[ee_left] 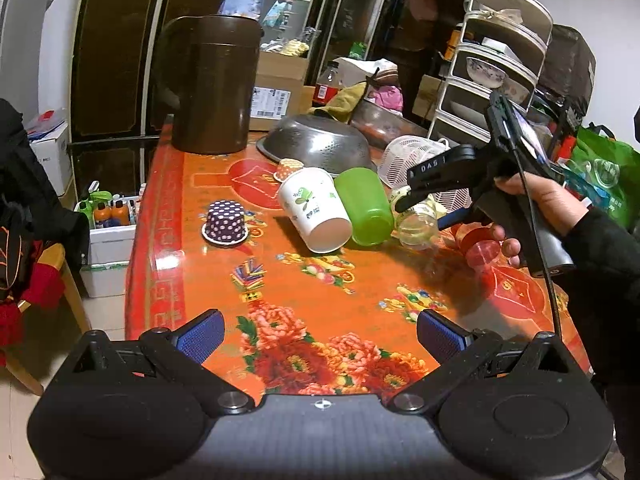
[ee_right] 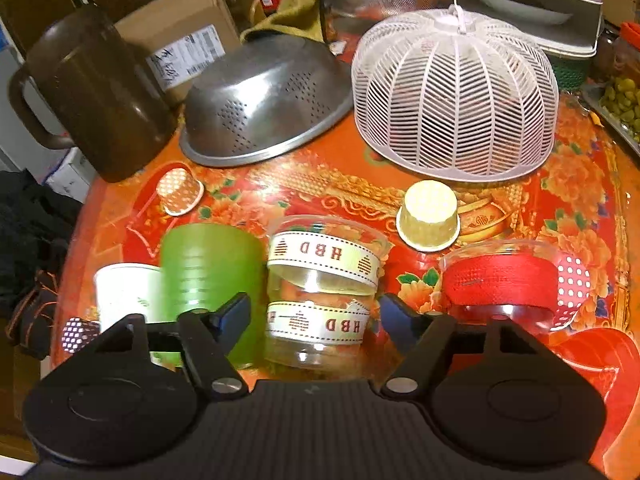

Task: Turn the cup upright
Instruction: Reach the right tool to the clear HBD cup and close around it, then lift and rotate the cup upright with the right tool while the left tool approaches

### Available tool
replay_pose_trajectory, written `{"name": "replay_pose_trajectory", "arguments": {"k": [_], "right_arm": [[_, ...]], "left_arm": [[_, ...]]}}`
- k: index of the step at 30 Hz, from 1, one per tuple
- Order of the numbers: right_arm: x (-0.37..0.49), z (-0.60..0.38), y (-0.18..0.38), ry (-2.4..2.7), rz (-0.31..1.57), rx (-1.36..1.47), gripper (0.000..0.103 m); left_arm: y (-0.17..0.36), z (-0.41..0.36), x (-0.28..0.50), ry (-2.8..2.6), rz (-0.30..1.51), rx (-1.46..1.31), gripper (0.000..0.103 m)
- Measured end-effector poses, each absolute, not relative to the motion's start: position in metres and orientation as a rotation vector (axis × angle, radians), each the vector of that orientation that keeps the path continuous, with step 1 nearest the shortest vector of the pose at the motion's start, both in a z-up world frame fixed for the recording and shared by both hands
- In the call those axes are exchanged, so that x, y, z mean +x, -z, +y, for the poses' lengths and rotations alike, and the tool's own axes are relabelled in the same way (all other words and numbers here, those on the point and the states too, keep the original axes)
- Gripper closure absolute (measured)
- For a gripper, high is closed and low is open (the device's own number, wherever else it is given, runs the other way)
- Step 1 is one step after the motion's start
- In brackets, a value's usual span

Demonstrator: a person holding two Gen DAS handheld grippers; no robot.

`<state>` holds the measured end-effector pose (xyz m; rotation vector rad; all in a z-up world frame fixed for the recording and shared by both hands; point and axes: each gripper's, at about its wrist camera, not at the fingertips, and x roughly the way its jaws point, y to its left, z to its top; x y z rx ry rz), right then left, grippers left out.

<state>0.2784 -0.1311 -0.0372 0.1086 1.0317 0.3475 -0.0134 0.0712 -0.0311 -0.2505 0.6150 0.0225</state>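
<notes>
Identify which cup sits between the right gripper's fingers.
The clear cup with HBD ribbons, between the open right gripper; the green cup sits left.

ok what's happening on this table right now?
A person holds a hand-held gripper in each hand over a cluttered orange table. The right hand-held gripper is open, its fingers either side of a clear cup with HBD ribbon, not closed on it. The left hand-held gripper is open and holds nothing. A white paper cup and a green cup lie tipped over nearby.

Dim warm indoor light, soft glare on the glossy tablecloth [ee_left: 304, 280], fisheye-bent edges, slight blur.
</notes>
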Motion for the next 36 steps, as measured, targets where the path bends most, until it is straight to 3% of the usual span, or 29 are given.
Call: {"name": "replay_pose_trajectory", "arguments": {"k": [3,8,16,20,25,36], "right_arm": [[0.280,-0.129,0.042,-0.338,1.048,0.096,0.042],[0.259,-0.131,0.020,-0.383,0.983,0.104,0.043],[0.099,-0.173,-0.038,-0.588,0.830,0.113,0.043],[0.040,-0.177,-0.006,-0.623,0.914,0.121,0.043],[0.025,-0.181,0.033,-0.613,0.997,0.178,0.043],[0.012,-0.177,0.048,-0.657,1.000,0.166,0.040]], "left_arm": [[0.033,0.077,-0.015,-0.031,0.616,-0.263,0.000],[0.035,0.082,-0.019,-0.035,0.618,-0.270,0.000],[0.039,0.093,-0.032,-0.023,0.628,-0.312,0.000],[0.046,0.086,-0.035,0.029,0.672,-0.331,0.000],[0.054,0.076,-0.036,0.131,0.739,-0.400,0.000],[0.053,0.051,-0.023,0.246,0.840,-0.525,0.000]]}}
